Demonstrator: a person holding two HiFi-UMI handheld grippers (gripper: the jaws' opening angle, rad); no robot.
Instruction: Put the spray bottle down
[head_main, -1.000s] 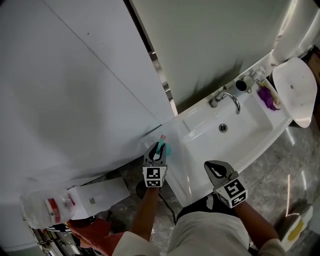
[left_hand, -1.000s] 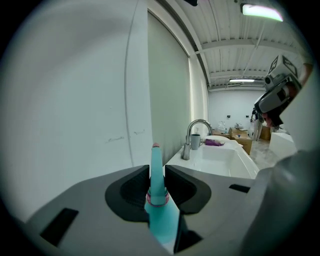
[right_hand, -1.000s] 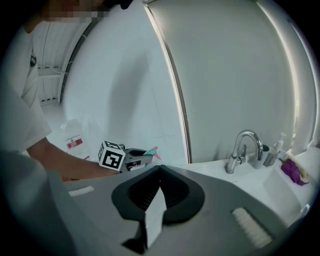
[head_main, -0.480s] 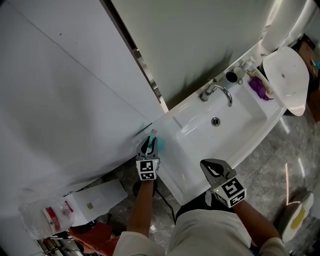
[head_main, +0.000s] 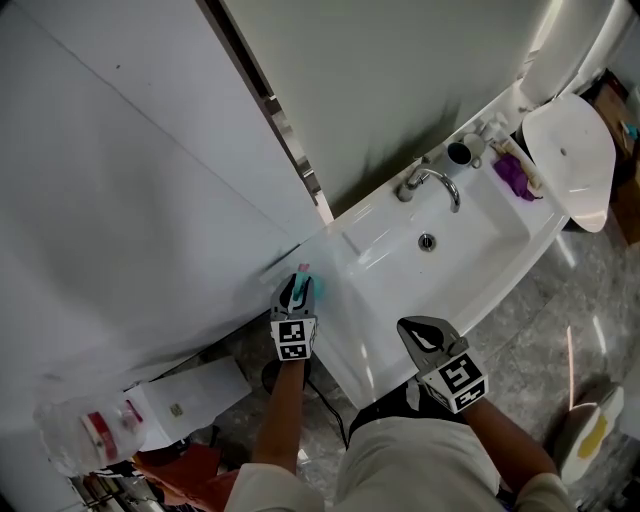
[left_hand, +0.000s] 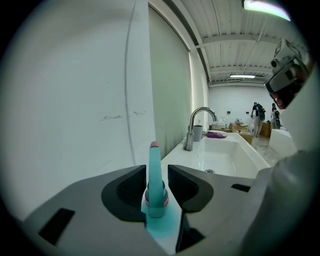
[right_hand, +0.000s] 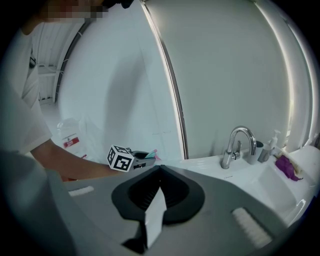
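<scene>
Teal and slim, the spray bottle (head_main: 306, 286) is seen upright at the left end of the white sink (head_main: 470, 235), at about nine o'clock from the drain (head_main: 427, 241) and close to the pale wall panel (head_main: 150, 200). It is flanked by the left gripper (head_main: 297, 293), whose jaws have just been opening. In the left gripper view the pink-tipped nozzle and neck are shown rising between the two dark pads (left_hand: 125, 187), with a thin gap left on either side, so the bottle is not pinched. Its base is hidden by the gripper.

The right gripper (head_main: 421, 328) is held at six o'clock from the drain, over the sink's front edge. Its jaws are pressed together and nothing is held between them. The tap (head_main: 430, 182) stands at twelve o'clock from the drain.
</scene>
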